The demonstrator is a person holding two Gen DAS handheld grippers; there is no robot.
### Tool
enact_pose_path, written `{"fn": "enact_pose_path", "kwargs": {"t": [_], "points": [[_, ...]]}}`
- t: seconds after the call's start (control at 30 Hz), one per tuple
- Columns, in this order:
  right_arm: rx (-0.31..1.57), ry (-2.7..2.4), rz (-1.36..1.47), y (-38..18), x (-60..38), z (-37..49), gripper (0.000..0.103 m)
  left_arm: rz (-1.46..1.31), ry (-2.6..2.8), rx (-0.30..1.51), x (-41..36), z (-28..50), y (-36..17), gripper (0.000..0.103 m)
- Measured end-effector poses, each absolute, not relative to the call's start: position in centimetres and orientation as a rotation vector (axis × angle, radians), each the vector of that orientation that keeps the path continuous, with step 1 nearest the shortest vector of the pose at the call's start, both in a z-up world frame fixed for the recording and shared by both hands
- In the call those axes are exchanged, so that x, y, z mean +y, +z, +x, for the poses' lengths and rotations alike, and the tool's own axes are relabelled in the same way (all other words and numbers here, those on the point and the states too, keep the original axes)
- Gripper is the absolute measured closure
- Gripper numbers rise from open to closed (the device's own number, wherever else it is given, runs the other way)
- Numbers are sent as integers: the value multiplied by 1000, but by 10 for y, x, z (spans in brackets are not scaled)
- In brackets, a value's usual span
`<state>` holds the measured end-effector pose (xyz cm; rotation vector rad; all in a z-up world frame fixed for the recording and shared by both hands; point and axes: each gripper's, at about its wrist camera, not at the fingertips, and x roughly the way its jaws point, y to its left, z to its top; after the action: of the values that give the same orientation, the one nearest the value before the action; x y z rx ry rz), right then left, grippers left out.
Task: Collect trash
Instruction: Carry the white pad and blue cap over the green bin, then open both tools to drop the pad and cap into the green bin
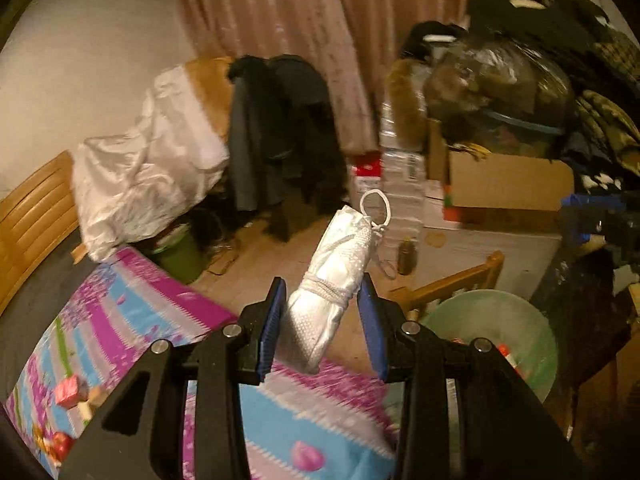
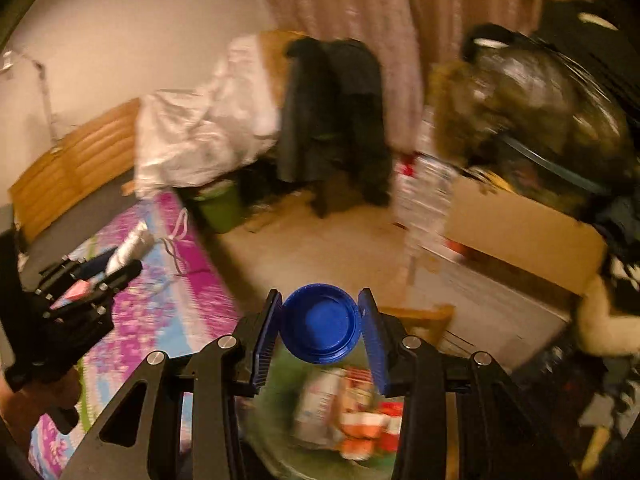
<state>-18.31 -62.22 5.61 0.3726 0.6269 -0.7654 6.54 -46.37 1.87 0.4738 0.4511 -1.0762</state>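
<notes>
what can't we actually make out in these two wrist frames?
- Left wrist view: the far side of the silver pouch in the left gripper; how the far pad meets it is unclear.
- Right wrist view: the blue cap in the right gripper hides its own outer face.
- Right wrist view: trash in the green bin is motion-blurred; items unreadable.
- Left wrist view: the same bin is cut off by the gripper body.
- Both views: the right-side clutter is smeared.
</notes>
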Motion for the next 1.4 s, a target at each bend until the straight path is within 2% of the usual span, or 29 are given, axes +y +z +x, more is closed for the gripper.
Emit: {"fn": "enact_pose_path", "kwargs": {"t": [0.4, 0.7, 1.4], "points": [[651, -810, 528, 2, -654, -234, 62, 619, -1180, 501, -536, 3, -18, 68], [690, -770, 539, -14, -651, -224, 62, 706, -1194, 509, -544, -17, -37, 68], [729, -733, 540, -31, -647, -207, 62, 714, -1196, 507, -545, -19, -38, 68]]}}
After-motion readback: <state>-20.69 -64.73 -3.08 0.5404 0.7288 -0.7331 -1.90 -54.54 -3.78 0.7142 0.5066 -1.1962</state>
